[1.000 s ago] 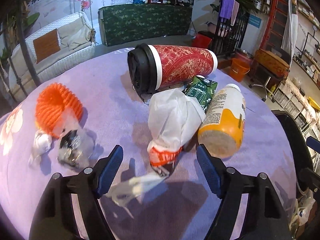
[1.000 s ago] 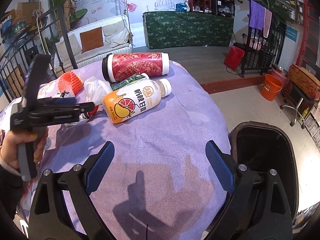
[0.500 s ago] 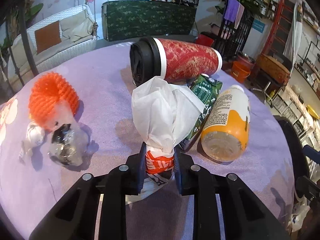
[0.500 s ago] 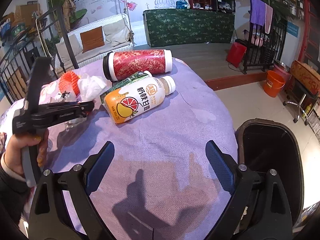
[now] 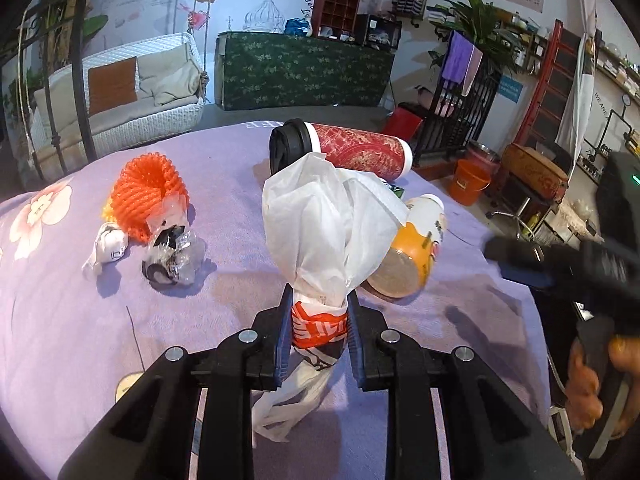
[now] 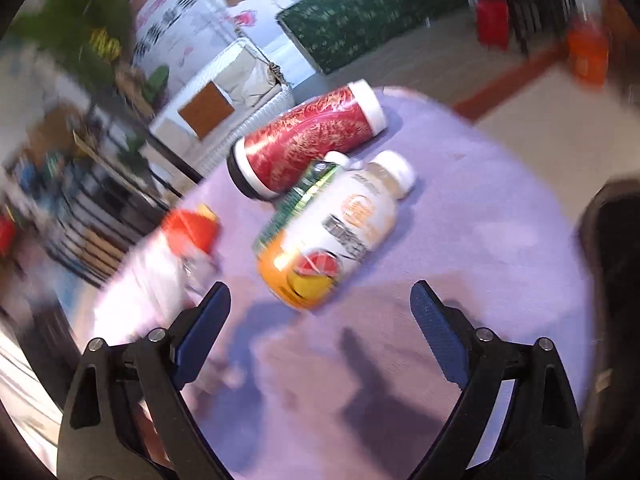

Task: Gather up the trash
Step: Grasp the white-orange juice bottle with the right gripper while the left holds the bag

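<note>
Since a second ago my left claw (image 5: 318,330) has gone from wide open around the white plastic bag (image 5: 324,232) to clamped on its knotted neck, and the bag now stands lifted clear of the bench (image 5: 240,248), its loose tail dangling below the fingers. My right claw (image 6: 320,320) has swung hard toward the pile in that time (its view is smeared with motion blur), jaws spread wide and holding nothing.

What's left on the purple cloth: the orange-and-white juice bottle (image 6: 336,236) on its side, a green carton (image 6: 304,200) tucked against it, the red tumbler (image 6: 308,144) behind, and off to the left the orange foam net (image 5: 148,196), a crumpled clear wrapper (image 5: 172,256) and a small white scrap (image 5: 108,246).

The relation I care about: the bottle lies straight ahead of the right claw, just beyond the fingertips, long axis running away and to the right, base nearest me. The right hand is the nearer one; the left is busy. I judge the jaws would need to straddle the bottle across its width. The dark bin (image 6: 612,280) sits at the bench's right edge, so the bag should go there
</note>
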Tool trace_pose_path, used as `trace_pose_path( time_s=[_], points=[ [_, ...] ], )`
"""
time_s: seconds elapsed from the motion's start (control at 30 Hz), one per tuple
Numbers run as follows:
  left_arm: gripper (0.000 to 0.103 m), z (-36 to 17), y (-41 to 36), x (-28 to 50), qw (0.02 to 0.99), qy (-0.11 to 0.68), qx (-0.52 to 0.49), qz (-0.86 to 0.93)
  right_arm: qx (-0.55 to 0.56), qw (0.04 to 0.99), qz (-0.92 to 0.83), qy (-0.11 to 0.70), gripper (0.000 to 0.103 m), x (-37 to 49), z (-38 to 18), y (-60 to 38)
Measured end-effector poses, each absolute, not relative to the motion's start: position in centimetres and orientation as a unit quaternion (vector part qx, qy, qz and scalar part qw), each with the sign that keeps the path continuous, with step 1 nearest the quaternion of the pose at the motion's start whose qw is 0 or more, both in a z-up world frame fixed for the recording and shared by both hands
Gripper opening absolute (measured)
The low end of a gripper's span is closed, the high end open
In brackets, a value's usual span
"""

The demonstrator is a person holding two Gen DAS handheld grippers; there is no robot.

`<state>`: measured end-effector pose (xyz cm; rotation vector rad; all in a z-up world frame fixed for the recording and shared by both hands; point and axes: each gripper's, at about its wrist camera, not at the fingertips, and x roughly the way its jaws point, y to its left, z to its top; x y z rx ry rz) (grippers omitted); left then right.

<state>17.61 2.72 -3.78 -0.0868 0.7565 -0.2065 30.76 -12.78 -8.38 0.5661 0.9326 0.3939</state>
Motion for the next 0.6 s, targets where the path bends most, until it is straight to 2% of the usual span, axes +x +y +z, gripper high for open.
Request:
trace_pose_path(
  time_s=[0.1,0.23,0.6],
  points=[
    [0.023,-4.0,2.5,17.3,0.922,0.370,-0.048,-0.106,0.357,0.785,0.192,0.468,0.080,33.4,-10.2,-12.9],
    [0.023,-4.4,2.4,16.7,0.921,0.371,-0.051,-0.107,0.424,0.744,0.186,0.482,0.078,35.6,-12.3,-12.7],
    [0.023,-4.6,2.7,16.3,0.919,0.372,-0.067,-0.108,0.437,0.742,0.131,0.492,0.079,39.2,-14.1,-11.2]
  ],
)
